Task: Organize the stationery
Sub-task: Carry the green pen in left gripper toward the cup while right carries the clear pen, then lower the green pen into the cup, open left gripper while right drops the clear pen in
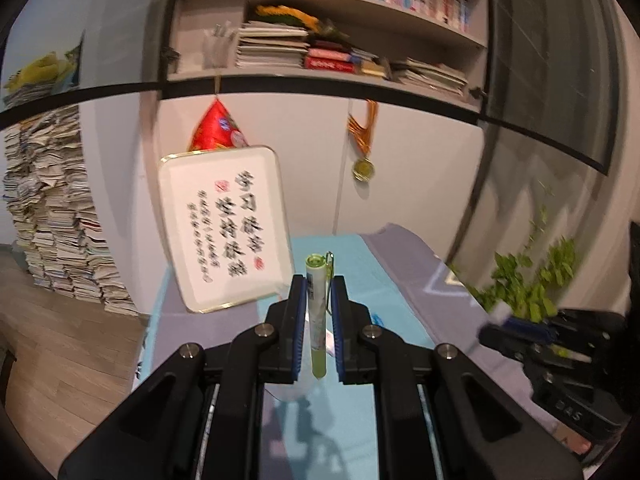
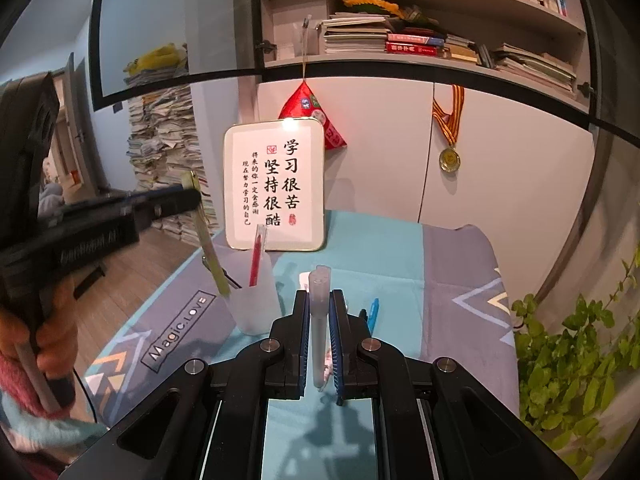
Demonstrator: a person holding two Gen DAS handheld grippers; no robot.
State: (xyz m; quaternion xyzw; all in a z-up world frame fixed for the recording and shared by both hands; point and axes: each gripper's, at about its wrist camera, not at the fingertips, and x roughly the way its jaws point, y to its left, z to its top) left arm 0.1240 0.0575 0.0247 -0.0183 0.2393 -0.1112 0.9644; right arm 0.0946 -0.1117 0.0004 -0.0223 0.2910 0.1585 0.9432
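Observation:
My left gripper (image 1: pixel 318 280) is shut on a green pen (image 1: pixel 316 312) that stands upright between its pads. From the right wrist view the left gripper (image 2: pixel 194 196) holds this green pen (image 2: pixel 210 244) slanted, its lower end at the left rim of a translucent cup (image 2: pixel 254 308). A red pen (image 2: pixel 257 258) stands in that cup. My right gripper (image 2: pixel 320 294) is shut on a white pen (image 2: pixel 319 320), held upright above the table. A blue pen (image 2: pixel 374 312) and a dark one lie on the cloth behind it.
A framed calligraphy sign (image 2: pixel 276 184) stands at the back of the teal and grey tablecloth (image 2: pixel 400 248). A leafy plant (image 2: pixel 572 352) fills the right edge. Stacked papers (image 2: pixel 168 152) rise at the left, and bookshelves hang above. A person's hand (image 2: pixel 52 340) grips the left tool.

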